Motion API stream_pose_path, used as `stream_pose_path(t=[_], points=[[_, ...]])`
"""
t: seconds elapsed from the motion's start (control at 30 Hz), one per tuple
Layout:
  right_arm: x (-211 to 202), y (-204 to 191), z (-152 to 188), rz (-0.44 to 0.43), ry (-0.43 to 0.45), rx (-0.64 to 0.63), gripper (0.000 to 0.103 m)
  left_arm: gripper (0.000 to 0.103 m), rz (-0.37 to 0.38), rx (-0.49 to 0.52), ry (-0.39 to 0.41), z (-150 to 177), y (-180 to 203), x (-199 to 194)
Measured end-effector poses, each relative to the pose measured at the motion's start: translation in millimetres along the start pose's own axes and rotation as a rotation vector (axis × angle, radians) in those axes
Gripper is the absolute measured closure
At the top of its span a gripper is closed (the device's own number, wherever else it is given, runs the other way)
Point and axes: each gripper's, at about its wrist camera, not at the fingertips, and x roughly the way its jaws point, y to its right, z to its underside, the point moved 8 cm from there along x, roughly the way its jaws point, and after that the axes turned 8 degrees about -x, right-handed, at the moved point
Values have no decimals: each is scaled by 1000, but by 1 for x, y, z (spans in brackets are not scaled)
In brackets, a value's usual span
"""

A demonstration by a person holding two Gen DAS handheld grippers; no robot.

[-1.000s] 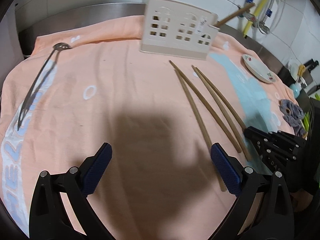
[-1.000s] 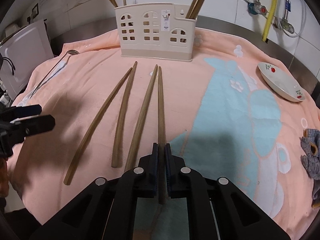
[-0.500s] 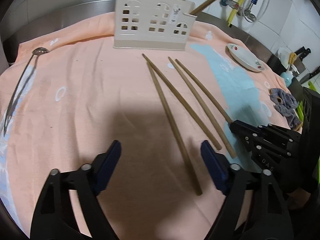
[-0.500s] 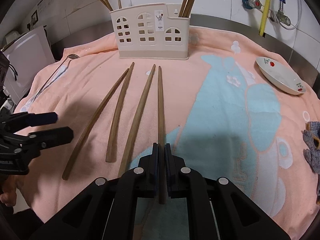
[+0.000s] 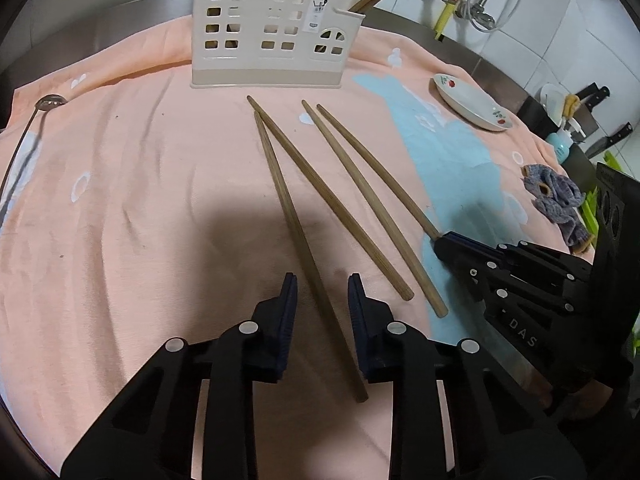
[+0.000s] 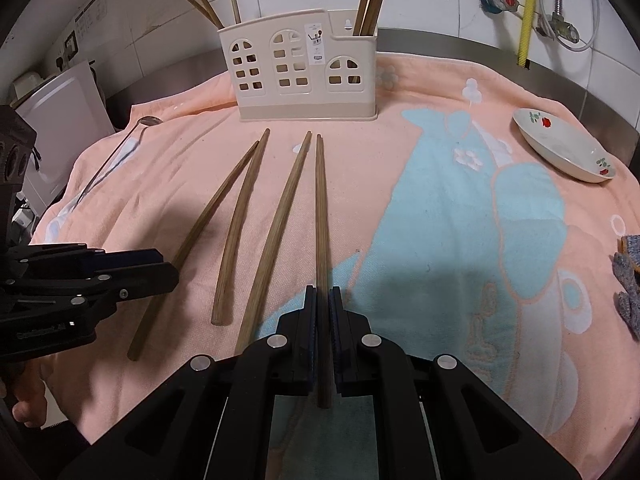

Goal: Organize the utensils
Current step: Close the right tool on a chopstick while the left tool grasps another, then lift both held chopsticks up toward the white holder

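Now your left claw has swung over from bare towel onto the leftmost long brown wooden chopstick, and its jaws, wide apart a second ago, are closing, with that stick's thick end between the blue pads but not yet pinched. Your right claw has not shifted: it stays clamped on the rightmost brown wooden chopstick, pads tight against its thick end. Judged from that, both hands are about to carry one stick each, so two of the four loose ones could go to the cream plastic house-shaped utensil holder at once.

All four sticks lie flat on the peach and blue towel that covers the table, in front of the holder. Their long axes run from you toward the holder, thin tips nearest it and thick ends toward you. The left one slants, its tip touching its neighbour's; the right one points almost straight at the holder.
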Motion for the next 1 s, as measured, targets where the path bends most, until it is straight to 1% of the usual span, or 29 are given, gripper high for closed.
stream_pose_path(t=[0.03,0.07,0.23,0.4,0.5,0.6,0.7,0.83,1.0], points=[[0,0,0,0,0,1,97,81,0,1,-3,0,0,1],[0,0,0,-1,0,1,97,82,-4,1,-7,1,0,2],[0,0,0,2,0,0,97,82,-11,5,-13,2,2,7],[0,0,0,5,1,0,97,82,-36,17,-10,2,4,9],[0,-1,0,10,1,-2,97,90,-73,34,6,2,3,9],[0,-1,0,11,1,1,97,94,-79,32,8,1,1,8],[0,-2,0,12,3,3,97,95,-93,46,6,1,-1,6],[-4,-3,-3,12,13,-1,97,97,-101,39,32,-6,-10,-6],[-18,-2,-16,18,52,-13,97,98,-100,48,105,-23,-13,-31]])
